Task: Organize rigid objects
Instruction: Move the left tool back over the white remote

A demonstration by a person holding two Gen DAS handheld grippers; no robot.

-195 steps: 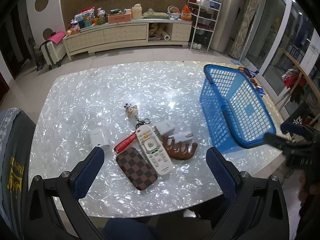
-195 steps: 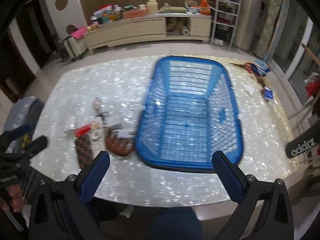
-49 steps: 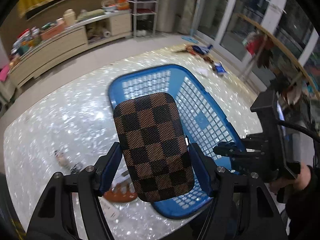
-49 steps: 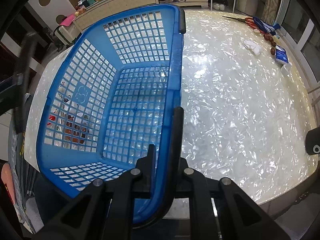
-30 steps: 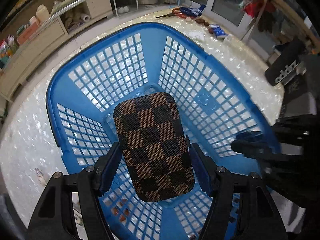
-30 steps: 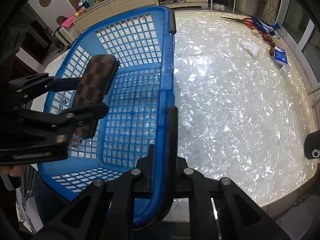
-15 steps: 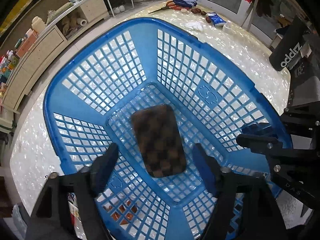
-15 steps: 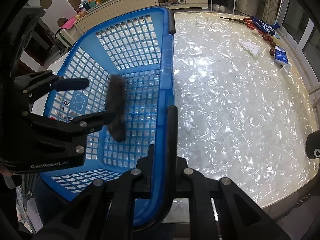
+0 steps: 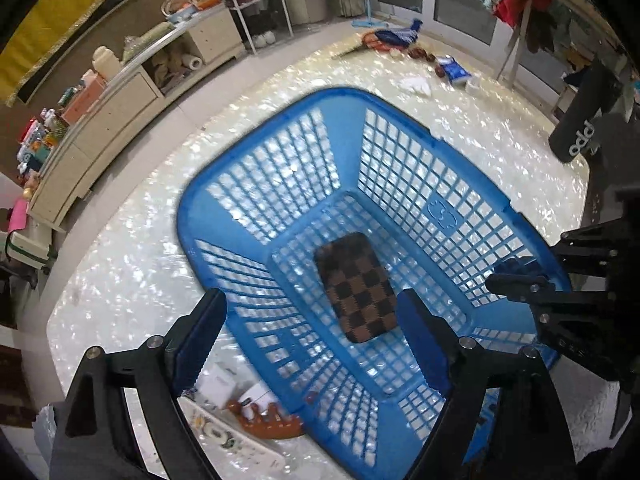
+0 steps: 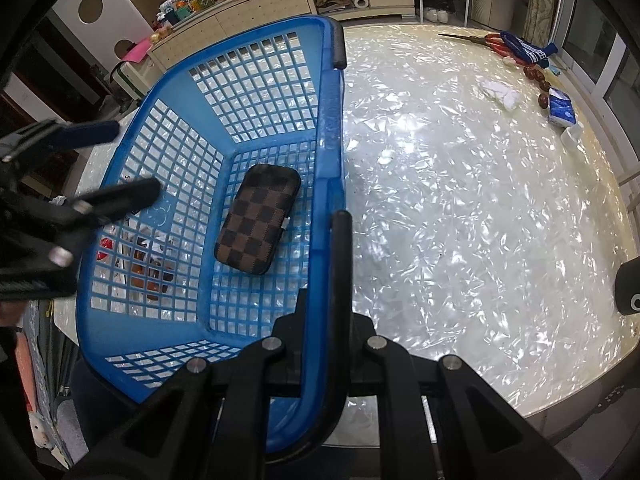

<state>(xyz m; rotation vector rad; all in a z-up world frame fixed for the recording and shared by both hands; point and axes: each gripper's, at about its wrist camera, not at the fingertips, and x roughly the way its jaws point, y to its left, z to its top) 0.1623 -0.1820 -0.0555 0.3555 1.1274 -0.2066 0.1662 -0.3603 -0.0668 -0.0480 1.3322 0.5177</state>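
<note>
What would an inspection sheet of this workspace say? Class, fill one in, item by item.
Surface: glossy pearl-patterned table.
Job's things: checkered case lying flat on the floor of the blue basket; brown comb and white remote on the table outside it.
Clutter: scissors, tissue pack at the far edge.
Grippers: left tongs open, empty, just been opening above the basket; right tongs shut on the basket's rim.
Cables: nothing seen.
Surroundings: sideboard, shelf rack.

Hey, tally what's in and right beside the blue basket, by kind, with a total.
Checkered case, in the blue basket: 1
Brown comb, outside: 1
White remote, outside: 1
Small white box, outside: 1
Total: 4
</note>
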